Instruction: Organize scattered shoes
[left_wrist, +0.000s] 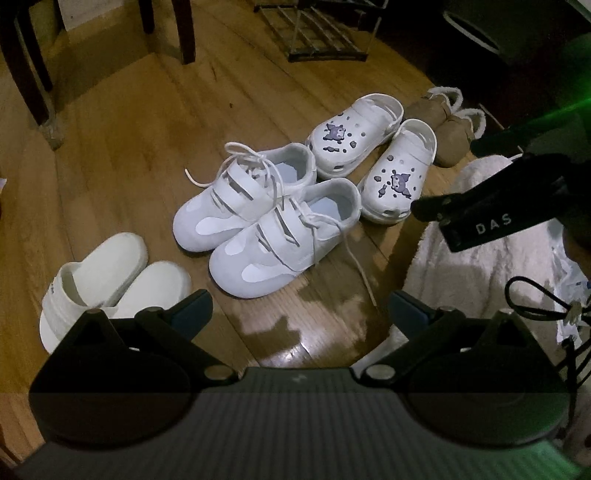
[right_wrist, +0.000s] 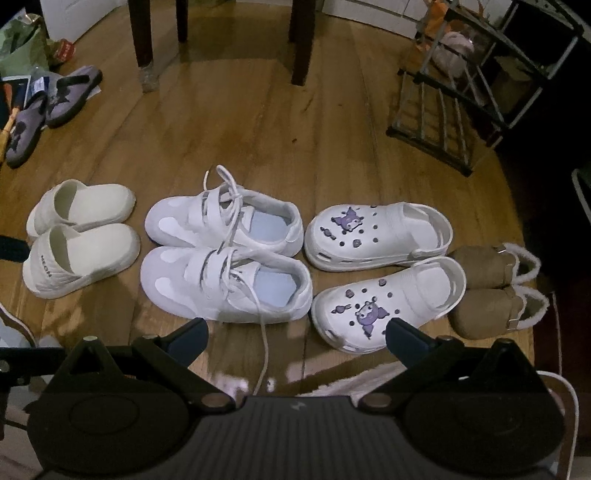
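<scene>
- Hovering above the wooden floor (right_wrist: 258, 122), the left gripper (left_wrist: 299, 314) and right gripper (right_wrist: 297, 338) both have fingers spread, holding nothing.
- Slides (right_wrist: 79, 236), sneakers (right_wrist: 225, 247), clogs (right_wrist: 384, 273) and brown slippers (right_wrist: 495, 291) lie paired in a row.
- Risk: the loose lace (right_wrist: 263, 354) may snag a finger and drag one sneaker out.
- The purple slippers (right_wrist: 48, 107) lie well apart and are perhaps forgotten.

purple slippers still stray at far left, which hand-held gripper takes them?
Probably left. The purple slippers lie far left, beyond the white slides; the left hand-held gripper hangs open near the slides, the right hand-held gripper over the clogs.
</scene>
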